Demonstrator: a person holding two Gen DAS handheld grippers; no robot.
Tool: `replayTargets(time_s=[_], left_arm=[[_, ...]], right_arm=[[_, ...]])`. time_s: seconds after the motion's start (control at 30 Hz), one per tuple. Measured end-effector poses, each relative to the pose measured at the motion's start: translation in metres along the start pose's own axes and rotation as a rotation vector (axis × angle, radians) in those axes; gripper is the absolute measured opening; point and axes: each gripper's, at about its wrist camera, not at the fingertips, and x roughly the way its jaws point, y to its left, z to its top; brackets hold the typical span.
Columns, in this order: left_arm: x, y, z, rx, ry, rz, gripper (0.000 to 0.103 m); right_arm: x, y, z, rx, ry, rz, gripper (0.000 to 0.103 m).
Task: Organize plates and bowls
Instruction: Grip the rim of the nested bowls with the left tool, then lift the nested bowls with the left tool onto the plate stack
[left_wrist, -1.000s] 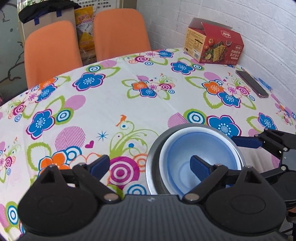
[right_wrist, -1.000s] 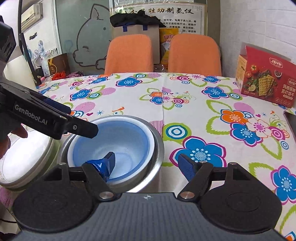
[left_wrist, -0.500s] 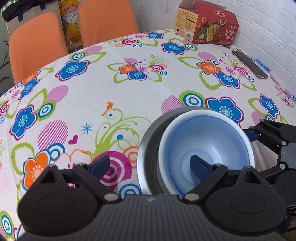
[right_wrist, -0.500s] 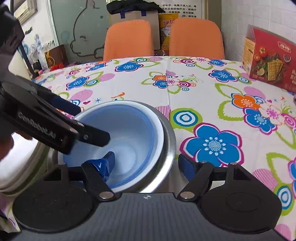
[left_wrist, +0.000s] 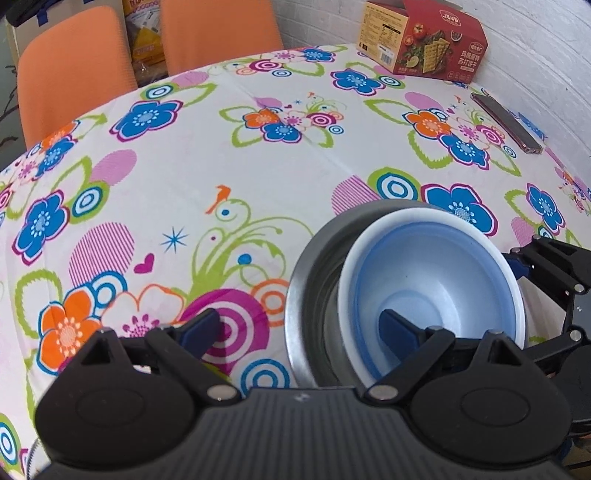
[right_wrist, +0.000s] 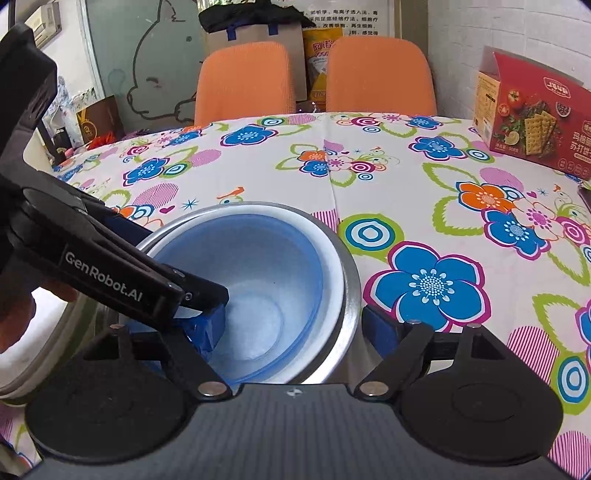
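Likely a home dining room: floral tablecloth (right_wrist: 332, 177), orange chairs (right_wrist: 245, 79), cracker box (right_wrist: 532, 110).

Tablecloth (left_wrist: 229, 173) centre free — cracker box (left_wrist: 424, 40) far.

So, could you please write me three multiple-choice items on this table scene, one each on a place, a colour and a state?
1. Where does the blue bowl sit?
A. Nested inside the steel bowl
B. On an orange chair
C. Upside down on the tablecloth

2. What colour is the cracker box?
A. Green
B. Red
C. Black

3. How does the right gripper stand at the bowls?
A. Clamped shut on the cracker box
B. Lying closed on the phone
C. Jaws apart, one finger inside the blue bowl and one outside the steel bowl

Answers: 1 A, its white rim lies within the steel rim. 2 B, its printed faces are red. 3 C, the fingers straddle both rims, and the jaws are opening.
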Motion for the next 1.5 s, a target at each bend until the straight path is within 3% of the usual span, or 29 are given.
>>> replayTargets(time_s=[0.3, 0.5, 0.83, 0.9, 0.97, 1.07, 1.17, 1.27, 1.5], left_arm=[[-0.001, 0.0, -0.002, 0.008, -0.017, -0.001, 0.092], [-0.001, -0.001, -0.002, 0.013, -0.009, 0.002, 0.092], [-0.001, -0.001, -0.002, -0.008, -0.013, 0.013, 0.091], [-0.003, -0.003, -0.003, -0.012, -0.025, 0.002, 0.083], [-0.008, -0.011, -0.002, 0.003, -0.034, -0.043, 0.047], [-0.007, -0.015, 0.001, -0.007, -0.021, -0.033, 0.047], [-0.011, -0.017, 0.008, -0.044, -0.009, -0.04, 0.046], [-0.031, -0.031, 0.025, -0.026, -0.072, -0.045, 0.046], [-0.105, -0.059, 0.067, 0.003, -0.213, -0.04, 0.046]], right_arm=[[0.001, 0.0, 0.0, -0.013, 0.0, 0.012, 0.069], [-0.007, 0.005, -0.006, -0.033, -0.042, 0.032, 0.057], [-0.005, 0.001, -0.006, 0.0, -0.033, 0.044, 0.057], [-0.005, 0.003, -0.005, 0.0, -0.028, 0.039, 0.055], [-0.006, 0.005, -0.005, -0.003, -0.028, 0.036, 0.053], [-0.006, 0.004, -0.005, 0.026, -0.024, 0.089, 0.045], [-0.008, -0.001, -0.005, 0.041, -0.03, 0.09, 0.04], [-0.017, -0.005, 0.0, 0.054, -0.046, 0.083, 0.039], [-0.075, -0.014, 0.039, -0.014, -0.202, -0.009, 0.04]])
